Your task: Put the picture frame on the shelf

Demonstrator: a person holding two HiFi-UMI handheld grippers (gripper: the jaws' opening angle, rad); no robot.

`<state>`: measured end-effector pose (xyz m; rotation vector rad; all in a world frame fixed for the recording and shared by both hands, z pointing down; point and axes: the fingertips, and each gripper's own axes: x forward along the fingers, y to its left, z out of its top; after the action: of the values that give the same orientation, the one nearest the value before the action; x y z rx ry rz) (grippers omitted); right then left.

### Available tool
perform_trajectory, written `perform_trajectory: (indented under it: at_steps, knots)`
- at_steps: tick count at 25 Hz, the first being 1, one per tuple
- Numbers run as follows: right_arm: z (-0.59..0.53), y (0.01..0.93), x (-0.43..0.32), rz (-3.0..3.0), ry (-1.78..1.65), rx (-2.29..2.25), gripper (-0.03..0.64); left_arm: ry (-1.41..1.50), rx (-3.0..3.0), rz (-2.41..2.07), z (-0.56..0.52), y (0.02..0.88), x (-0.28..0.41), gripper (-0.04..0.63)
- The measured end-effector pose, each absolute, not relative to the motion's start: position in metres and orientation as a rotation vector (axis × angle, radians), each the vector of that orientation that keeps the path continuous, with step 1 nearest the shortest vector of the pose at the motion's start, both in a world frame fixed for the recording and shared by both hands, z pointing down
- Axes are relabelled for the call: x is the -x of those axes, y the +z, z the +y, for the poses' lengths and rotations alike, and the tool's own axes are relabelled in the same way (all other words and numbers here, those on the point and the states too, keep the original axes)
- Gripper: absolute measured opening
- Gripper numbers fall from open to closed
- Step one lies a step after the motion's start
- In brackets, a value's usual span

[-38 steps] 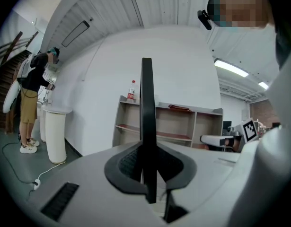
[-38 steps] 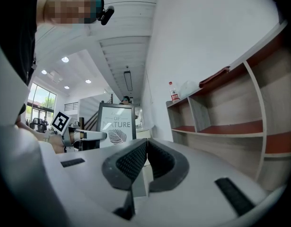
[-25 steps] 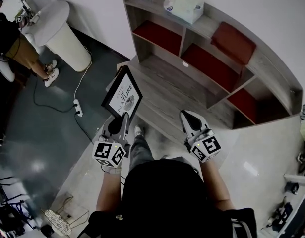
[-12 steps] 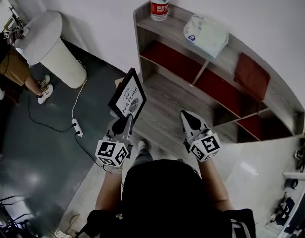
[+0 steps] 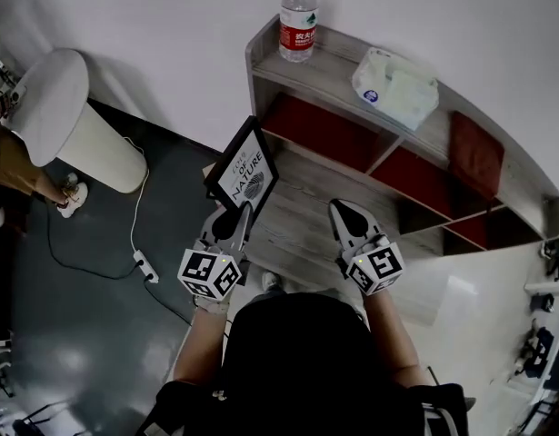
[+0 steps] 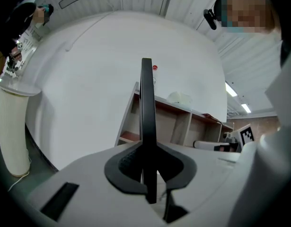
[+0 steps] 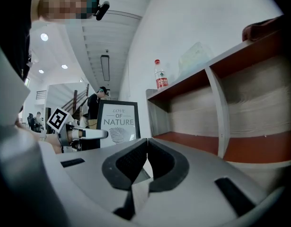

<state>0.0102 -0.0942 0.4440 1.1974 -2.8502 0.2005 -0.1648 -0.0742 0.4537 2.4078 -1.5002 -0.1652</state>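
Gripping the picture frame by its near edge in the left gripper, right gripper closed on nothing, the person faces the shelf, placing not yet done.

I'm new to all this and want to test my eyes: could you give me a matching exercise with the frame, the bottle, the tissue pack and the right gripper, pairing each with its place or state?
Things:
1. frame
2. bottle
3. tissue pack
4. right gripper

Places or states:
a. shut, empty
b. clamped in the left gripper
c. standing at the left end of the shelf top
d. lying midway along the shelf top

Pairs: 1-b; 2-c; 3-d; 4-a
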Motion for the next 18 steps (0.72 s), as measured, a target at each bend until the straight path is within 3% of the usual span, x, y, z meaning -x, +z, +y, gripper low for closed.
perform_trajectory:
  at_steps: [18]
  knots:
    - [-0.107, 0.455, -0.053, -2.682, 0.268, -1.432, -0.003, -0.256, -2.409, -1.410, -0.153, 0.450, 0.153, 0.049]
